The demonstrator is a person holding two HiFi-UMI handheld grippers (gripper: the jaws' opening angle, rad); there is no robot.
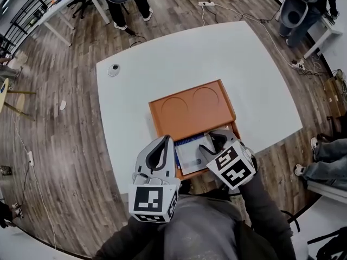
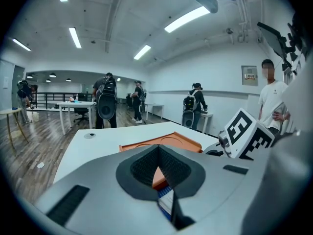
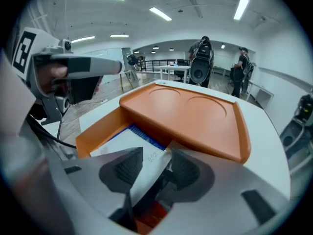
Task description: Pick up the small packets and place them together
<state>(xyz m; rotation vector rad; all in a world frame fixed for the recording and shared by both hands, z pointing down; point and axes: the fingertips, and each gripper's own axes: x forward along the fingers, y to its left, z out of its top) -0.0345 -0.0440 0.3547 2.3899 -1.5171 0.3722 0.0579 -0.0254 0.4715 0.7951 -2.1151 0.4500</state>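
Nearest in, the right gripper (image 3: 151, 168) is seen nosed down into the open near compartment of the orange tray (image 3: 93, 131). Its jaws are set wide apart, and a white packet (image 3: 142, 156) is caught slanting up between them. No pinch is seen: a dark gap is left between the packet and one pad, so the packet is read as loose, not gripped.

Just beside, at the tray's near left corner, the left gripper (image 2: 159, 153) is held almost level. Its jaws are drawn together at the tips and nothing is held between them.

Under both grippers, more packets (image 1: 190, 155), white with a blue edge, are lying flat and overlapped on the compartment floor. These are judged light, thin and floppy, with a slick face. A flat one is likely to slide away rather than lift, so a raised corner or free edge is the place to be taken. It should be taken well in from the tip, so that it is not folded.

Beyond the compartment, the tray's raised deck (image 3: 190, 111) is shown with two round hollows. Past the tray, a small round object (image 1: 113, 70) is seen on the white surface (image 1: 162, 75) near its far left corner.
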